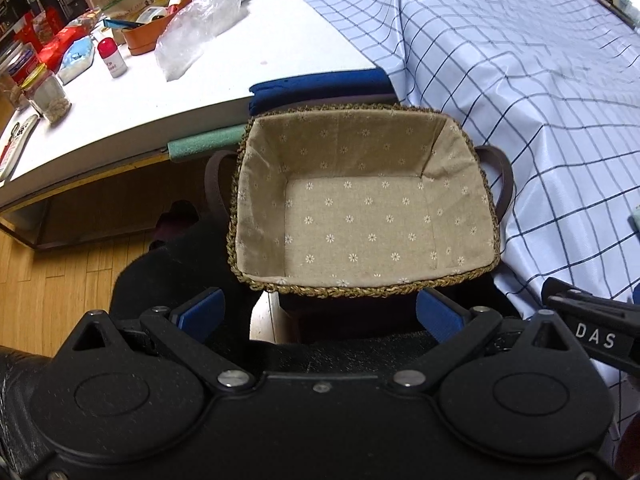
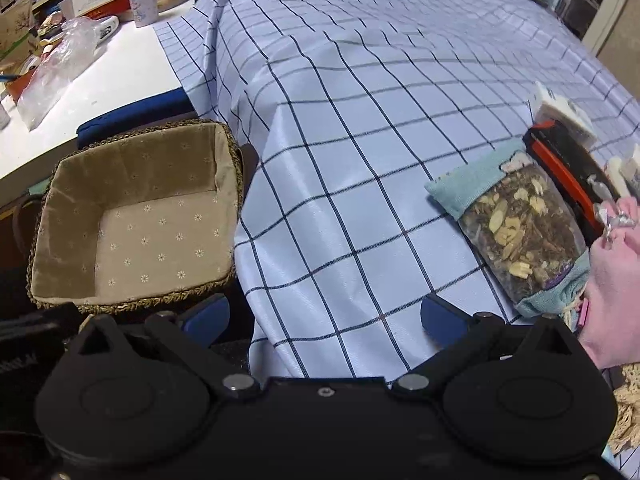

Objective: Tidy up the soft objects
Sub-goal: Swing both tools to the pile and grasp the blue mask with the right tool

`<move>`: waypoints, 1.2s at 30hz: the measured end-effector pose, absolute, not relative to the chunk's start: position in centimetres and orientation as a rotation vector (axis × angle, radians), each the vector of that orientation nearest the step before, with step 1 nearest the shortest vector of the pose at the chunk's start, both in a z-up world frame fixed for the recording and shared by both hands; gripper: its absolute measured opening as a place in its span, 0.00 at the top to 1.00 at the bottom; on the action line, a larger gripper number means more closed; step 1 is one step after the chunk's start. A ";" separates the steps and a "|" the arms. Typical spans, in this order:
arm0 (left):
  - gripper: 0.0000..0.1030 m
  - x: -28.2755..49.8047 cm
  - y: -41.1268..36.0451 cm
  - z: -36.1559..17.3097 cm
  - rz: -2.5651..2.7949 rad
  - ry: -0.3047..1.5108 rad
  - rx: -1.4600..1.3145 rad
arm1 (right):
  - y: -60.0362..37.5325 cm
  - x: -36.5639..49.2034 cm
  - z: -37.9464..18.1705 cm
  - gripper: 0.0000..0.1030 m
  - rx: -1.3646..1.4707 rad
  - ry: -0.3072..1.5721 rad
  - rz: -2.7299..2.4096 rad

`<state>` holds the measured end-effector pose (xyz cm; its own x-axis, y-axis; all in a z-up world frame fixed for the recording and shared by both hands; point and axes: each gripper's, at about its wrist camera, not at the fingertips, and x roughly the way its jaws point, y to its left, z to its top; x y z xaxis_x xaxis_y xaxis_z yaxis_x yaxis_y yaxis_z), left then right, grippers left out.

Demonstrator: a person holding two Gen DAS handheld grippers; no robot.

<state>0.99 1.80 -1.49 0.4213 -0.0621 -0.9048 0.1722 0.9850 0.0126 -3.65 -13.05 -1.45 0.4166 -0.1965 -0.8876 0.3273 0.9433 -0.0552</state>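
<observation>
At the far left, the white counter (image 1: 224, 76) carries clutter: one crinkled clear plastic bag (image 1: 196, 24), one small white bottle with a red cap (image 1: 112, 58), one glass jar (image 1: 48, 96). Just beside its edge sits one woven basket (image 1: 360, 292), rectangular, with a braided straw rim, two dark loop handles and a beige cloth lining dotted with small white flowers; nothing lies in it. The left tongs (image 1: 320, 314) hover at the basket's near rim, their two blue-padded fingers (image 1: 204, 312) spread wide apart and gripping nothing. Right of the basket, one glossy pale blue tablecloth (image 2: 360, 140) with a dark grid drapes in folds. The right tongs (image 2: 326, 314) hang over it, likewise apart and empty. Farther right lies one clear pouch of dried herb slices (image 2: 520, 228), resting on a teal knitted cloth (image 2: 460, 184). A bare hand (image 2: 616, 280) shows at the right edge.
</observation>
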 end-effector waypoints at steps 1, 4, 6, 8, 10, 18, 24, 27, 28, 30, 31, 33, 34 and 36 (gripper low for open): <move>0.04 1.0 2.1 -1.4 -0.154 1.116 0.100 | -12.8 -3.8 -1.2 0.01 0.125 1.079 -0.327; 0.04 1.1 2.9 -1.0 -0.164 1.093 0.085 | -12.1 -4.5 -0.3 0.01 0.091 1.037 -0.330; 0.04 1.3 3.2 -1.0 -0.179 1.089 0.082 | -11.7 -5.6 0.6 0.01 0.081 1.001 -0.355; 0.04 1.3 3.3 -1.0 -0.202 1.089 0.077 | -11.3 -6.8 1.4 0.01 0.092 0.981 -0.374; 0.04 1.1 3.3 -0.9 -0.226 1.085 0.076 | -10.9 -8.2 2.6 0.01 0.099 0.956 -0.398; 0.04 -0.5 2.7 -0.1 -0.353 1.053 0.112 | -11.1 -14.6 7.2 0.01 0.230 0.830 -0.513; 0.04 -1.9 1.8 0.4 -0.437 1.017 0.161 | -12.9 -20.4 8.2 0.01 0.332 0.772 -0.666; 0.04 -2.7 1.3 0.4 -0.475 1.000 0.179 | -13.9 -23.4 7.7 0.01 0.353 0.775 -0.745; 0.04 -2.9 1.1 0.3 -0.486 1.000 0.185 | -14.2 -24.3 7.4 0.01 0.356 0.778 -0.768; 0.04 -3.2 0.5 0.0 -0.517 1.007 0.195 | -15.0 -25.9 6.7 0.01 0.363 0.790 -0.822; 0.04 -3.4 0.2 0.0 -0.533 1.008 0.201 | -15.3 -26.7 6.3 0.01 0.366 0.799 -0.847; 0.04 -3.9 -0.3 -0.1 -0.557 1.003 0.220 | -16.0 -28.2 5.6 0.01 0.381 0.824 -0.883; 0.04 -4.2 -0.5 -0.2 -0.565 0.999 0.233 | -16.2 -28.7 5.3 0.01 0.387 0.836 -0.890; 0.04 -4.7 -0.8 -0.1 -0.586 0.991 0.248 | -16.5 -29.7 4.8 0.01 0.394 0.853 -0.908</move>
